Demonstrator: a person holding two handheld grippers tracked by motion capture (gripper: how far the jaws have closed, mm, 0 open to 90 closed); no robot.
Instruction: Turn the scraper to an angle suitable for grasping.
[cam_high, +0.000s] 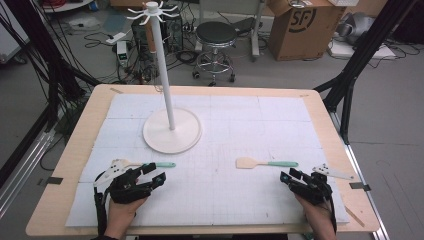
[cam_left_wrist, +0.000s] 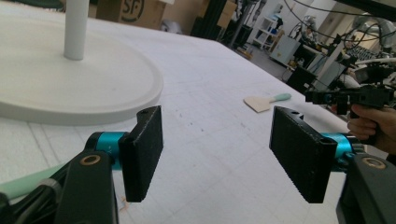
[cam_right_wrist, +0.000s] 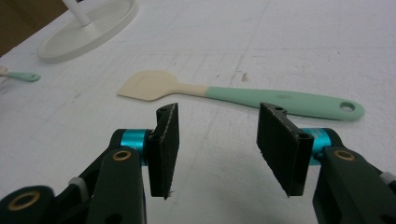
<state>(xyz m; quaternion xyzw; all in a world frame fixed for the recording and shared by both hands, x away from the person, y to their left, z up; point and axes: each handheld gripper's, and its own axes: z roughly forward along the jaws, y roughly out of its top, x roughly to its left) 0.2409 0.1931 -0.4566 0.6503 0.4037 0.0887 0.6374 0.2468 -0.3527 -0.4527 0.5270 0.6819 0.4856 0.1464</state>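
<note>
Two spatulas (cam_high: 266, 163) (cam_high: 150, 165) lie on the white mat (cam_high: 240, 130); stand (cam_high: 172, 131) at eleven o'clock; stool (cam_high: 216, 35) and box (cam_high: 299, 25) beyond. Left gripper (cam_high: 156, 175) and right gripper (cam_high: 287, 175) are spread, pinching nothing.

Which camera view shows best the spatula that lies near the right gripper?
The right gripper view: the spatula lies close and whole there, cream blade, green handle with a hole, just beyond the open jaws. The high view shows it whole but small. The left gripper view shows it far off.

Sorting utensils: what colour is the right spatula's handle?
Mint green handle, clearest in the right gripper view.
</note>
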